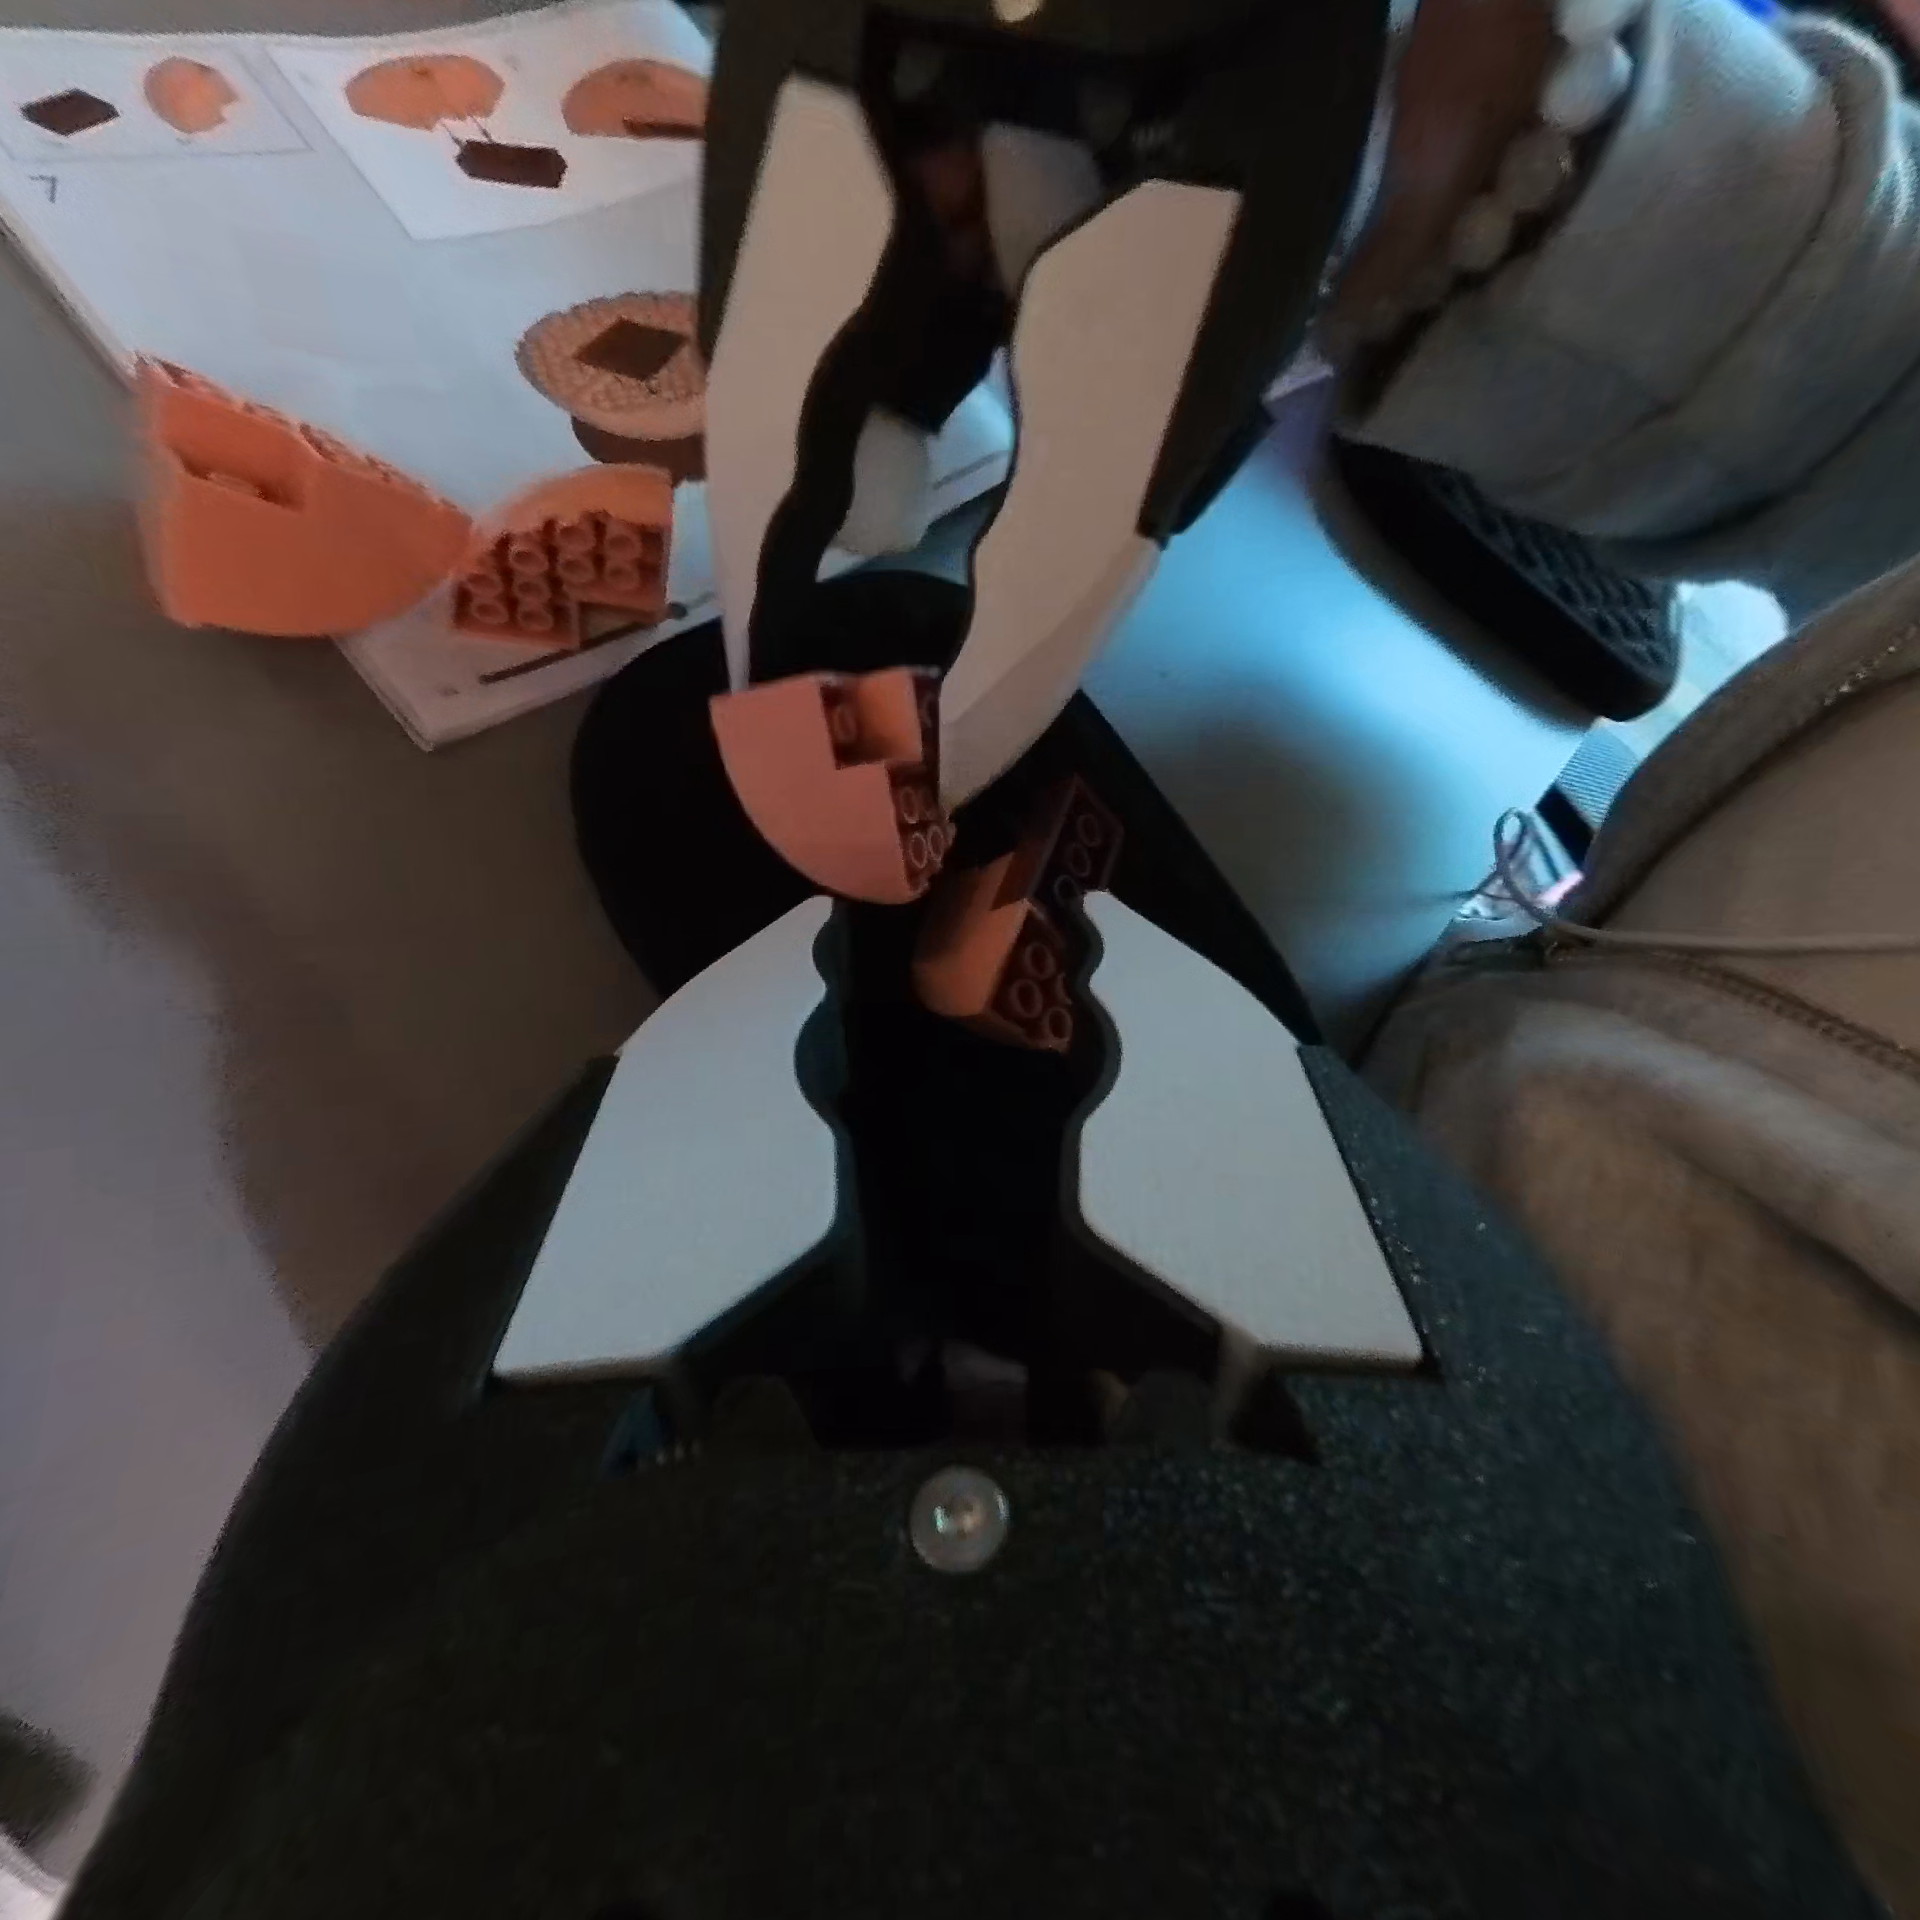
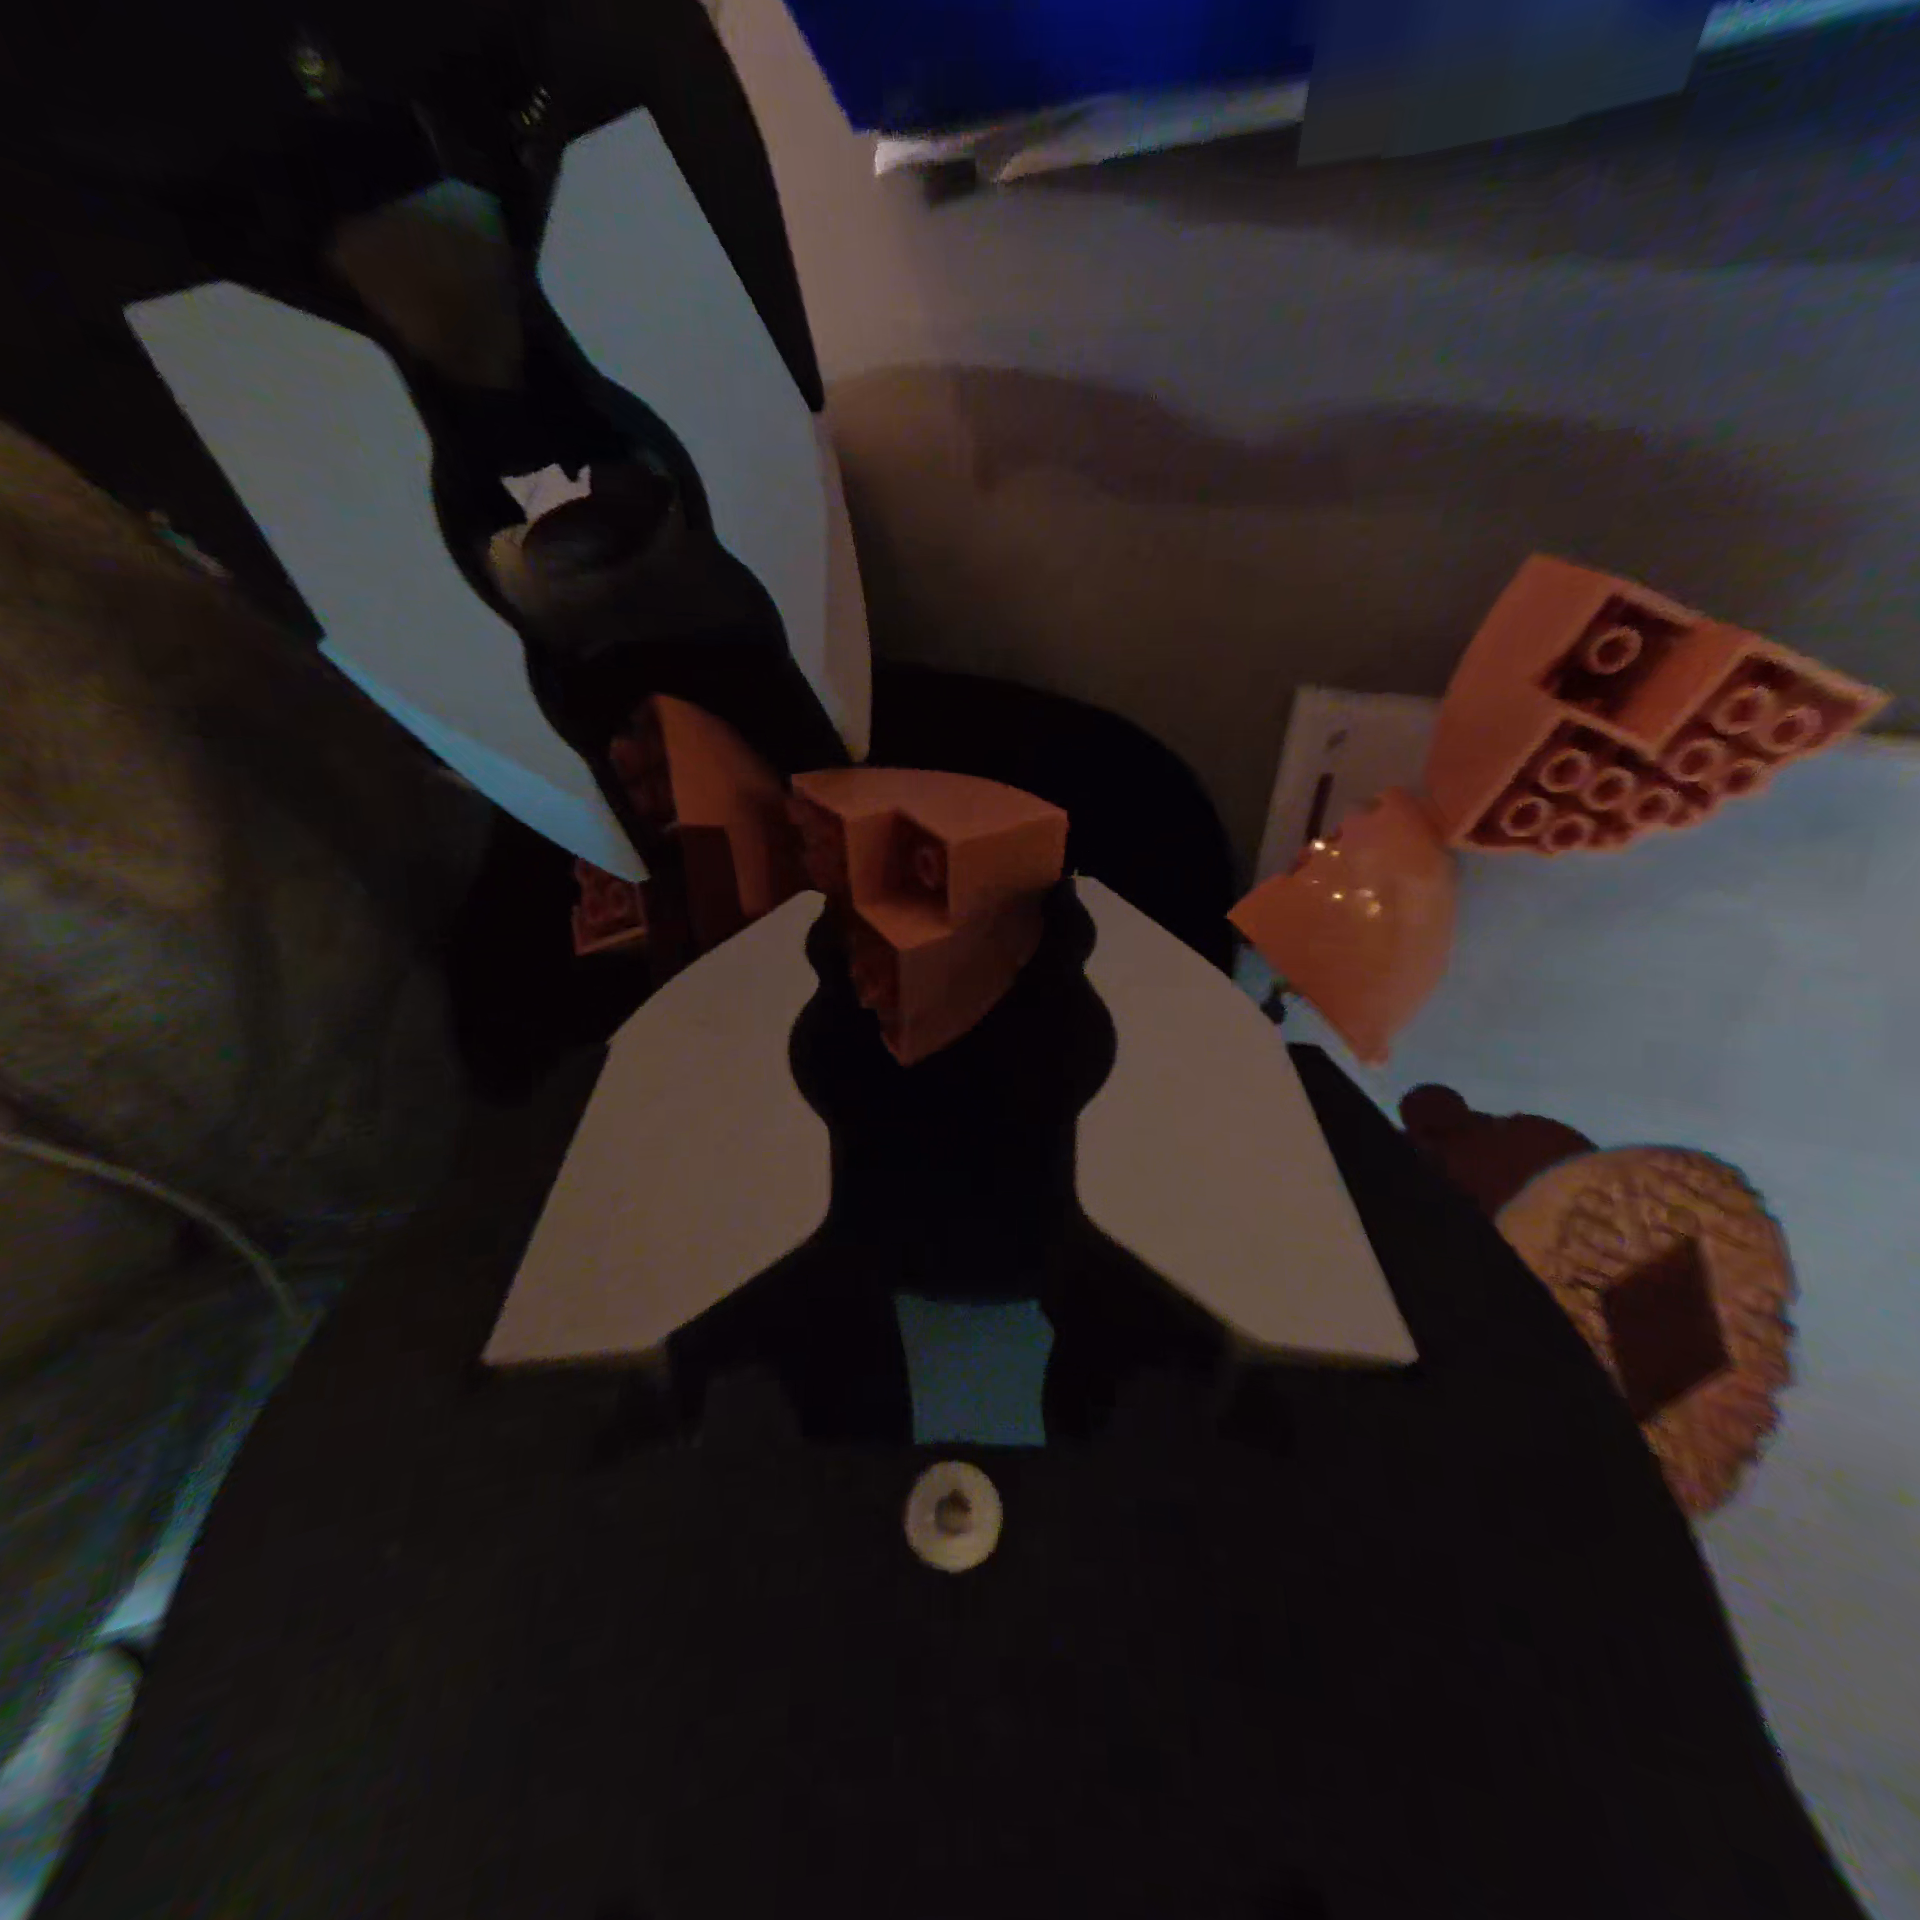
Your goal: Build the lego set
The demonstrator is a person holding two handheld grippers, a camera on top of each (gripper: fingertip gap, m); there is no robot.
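Observation:
My left gripper (image 1: 961,940) is shut on a peach and dark brown brick piece (image 1: 997,961), held in the air. It also shows in the right wrist view (image 2: 707,821), between the left gripper's fingers (image 2: 821,582) that come in from the upper left. My right gripper (image 2: 945,899) is shut on a peach quarter-dome brick piece (image 2: 935,894) at its fingertips. In the left wrist view that piece (image 1: 805,790) hangs from the right gripper's fingers (image 1: 1039,582), which come down from the top. The two pieces meet side by side between the grippers.
An open instruction booklet (image 1: 312,260) lies at the upper left with two more peach brick pieces (image 1: 260,520) (image 1: 571,561) on it; they also show at the right (image 2: 1662,727) (image 2: 1351,935). A black round object (image 1: 644,831) lies below. A person's sleeve (image 1: 1662,1299) and shoe (image 1: 1507,582) fill the right. The tips of one gripper are about 4 cm away from the tips of the other.

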